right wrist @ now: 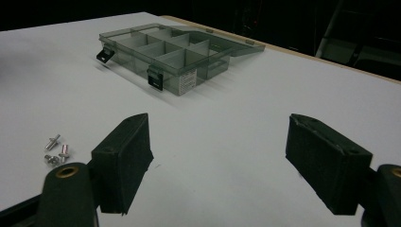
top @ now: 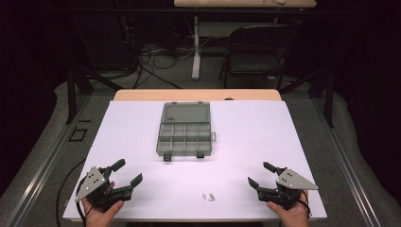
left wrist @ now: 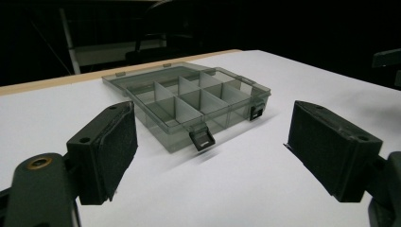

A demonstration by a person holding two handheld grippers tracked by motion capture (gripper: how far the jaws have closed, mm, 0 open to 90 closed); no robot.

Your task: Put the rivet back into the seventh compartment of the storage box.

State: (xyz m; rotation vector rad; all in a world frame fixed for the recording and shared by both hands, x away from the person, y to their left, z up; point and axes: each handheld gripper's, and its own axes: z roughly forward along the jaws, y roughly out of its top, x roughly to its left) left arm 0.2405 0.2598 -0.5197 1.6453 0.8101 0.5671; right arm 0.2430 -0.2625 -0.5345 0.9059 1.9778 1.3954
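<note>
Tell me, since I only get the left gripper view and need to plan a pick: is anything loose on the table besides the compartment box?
Observer: Yes, a few small metal fasteners lie on the white table, near its front edge.
Operator: Which tongs are closer to them?
Observer: The right tongs, which are open and empty. In the right gripper view the fasteners lie just beside one jaw.

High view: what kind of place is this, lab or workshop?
Most likely a lab set up for recording: a table under a white sheet in a dark room, loose cables on the floor behind it, a folding chair and a second desk beyond.
</note>
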